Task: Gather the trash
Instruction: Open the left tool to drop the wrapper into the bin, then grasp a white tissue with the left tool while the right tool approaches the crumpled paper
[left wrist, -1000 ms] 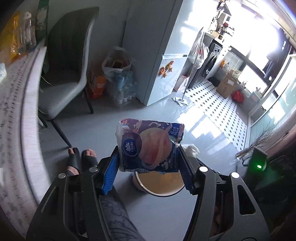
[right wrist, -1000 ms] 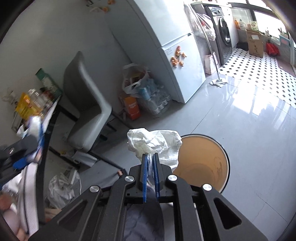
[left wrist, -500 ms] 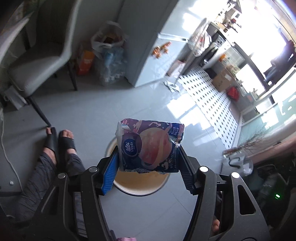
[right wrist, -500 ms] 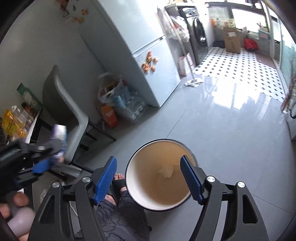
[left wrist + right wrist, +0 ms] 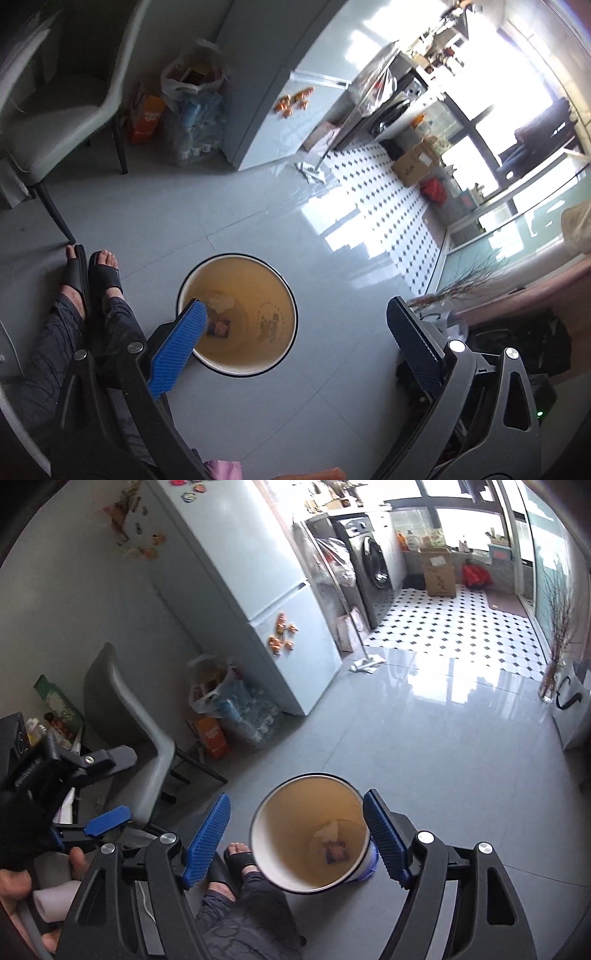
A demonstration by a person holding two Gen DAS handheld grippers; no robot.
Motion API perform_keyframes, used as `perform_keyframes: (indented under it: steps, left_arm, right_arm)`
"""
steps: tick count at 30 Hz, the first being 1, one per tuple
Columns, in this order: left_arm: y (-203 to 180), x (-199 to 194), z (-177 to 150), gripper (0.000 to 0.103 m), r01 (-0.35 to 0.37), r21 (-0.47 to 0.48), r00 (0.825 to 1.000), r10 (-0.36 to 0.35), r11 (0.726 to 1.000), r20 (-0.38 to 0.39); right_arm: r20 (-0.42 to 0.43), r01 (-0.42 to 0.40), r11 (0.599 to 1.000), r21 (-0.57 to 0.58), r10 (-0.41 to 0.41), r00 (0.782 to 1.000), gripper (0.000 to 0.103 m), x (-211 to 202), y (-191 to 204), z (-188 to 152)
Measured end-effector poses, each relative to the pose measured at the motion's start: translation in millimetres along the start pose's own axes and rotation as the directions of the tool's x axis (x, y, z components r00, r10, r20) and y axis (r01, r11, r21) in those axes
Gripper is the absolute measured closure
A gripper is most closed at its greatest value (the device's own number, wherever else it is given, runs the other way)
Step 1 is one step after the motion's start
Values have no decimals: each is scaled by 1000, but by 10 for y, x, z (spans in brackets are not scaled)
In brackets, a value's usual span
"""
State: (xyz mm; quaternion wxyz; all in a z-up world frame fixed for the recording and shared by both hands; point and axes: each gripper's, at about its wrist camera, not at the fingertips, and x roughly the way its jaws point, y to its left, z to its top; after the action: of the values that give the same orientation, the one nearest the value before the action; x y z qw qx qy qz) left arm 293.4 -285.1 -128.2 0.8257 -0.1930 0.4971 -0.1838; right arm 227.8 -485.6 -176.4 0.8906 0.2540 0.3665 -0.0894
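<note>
Trash is seen at the bottom of the bin [image 5: 236, 314] [image 5: 310, 834]: a white tissue [image 5: 219, 300] [image 5: 327, 830] and a printed wrapper [image 5: 218, 328] [image 5: 335, 850], whose writing cannot be read. A faint print is seen on the bin's inner wall; it is not legible. The bin is stood on bare grey floor [image 5: 258, 221], with open room on its far side. Two sandalled feet [image 5: 92, 273] are placed just beside it. A chair [image 5: 51, 122] and a fridge [image 5: 258, 602] are set well beyond it. The left gripper [image 5: 295, 339] is held over the bin, its jaws opening wide with nothing between them. The right gripper [image 5: 295, 838] is likewise opening and empty above the bin.
</note>
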Motion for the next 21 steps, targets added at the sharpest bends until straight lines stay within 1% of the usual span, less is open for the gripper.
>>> perform_keyframes:
  steps: [3,4,5,6,7,8,12,15,16,18,21]
  left_arm:
    - [54,-380,-4,6,11,10,998,-11,1000,62]
    - [85,-547,-26,6,-10,23,995,8,1000,98]
    - [118,-710,-43,6,-47,38,990,41,998,138]
    - [138,-808,-38,6,-65,44,986,57,997,159]
    - [185,-970,-49,6,-92,48,978,81,995,193]
    - [232,-1081,-46,6,-103,46,973,91,994,212]
    - [472,-1545,-55,6,-136,16,952,126,991,280]
    - [670,-1902,-96,6,-160,-7,928,153,987,340]
    - [715,-1975,-110,6,-167,-14,922,161,986,352]
    - [841,-2157,-156,6,-189,-42,904,191,981,383]
    - [1011,-2386,-213,6,-201,-87,881,219,976,419]
  right_arm:
    - [14,-29,999,-29,30,999,24,-138,202,-57]
    - [19,-44,998,-40,44,999,20,-184,296,-74]
    - [24,-54,997,-47,56,998,18,-212,369,-80]
    - [30,-67,996,-56,69,997,14,-243,453,-90]
    - [39,-82,994,-72,85,996,9,-291,558,-100]
    - [50,-94,991,-98,99,994,7,-345,676,-112]
    - [74,-107,981,-163,121,990,8,-515,1057,-172]
    - [77,-124,976,-180,139,987,8,-616,1300,-233]
    - [78,-125,974,-188,141,987,8,-636,1369,-254]
    - [76,-121,968,-221,140,987,8,-688,1549,-310]
    - [66,-118,960,-254,139,988,8,-753,1770,-400]
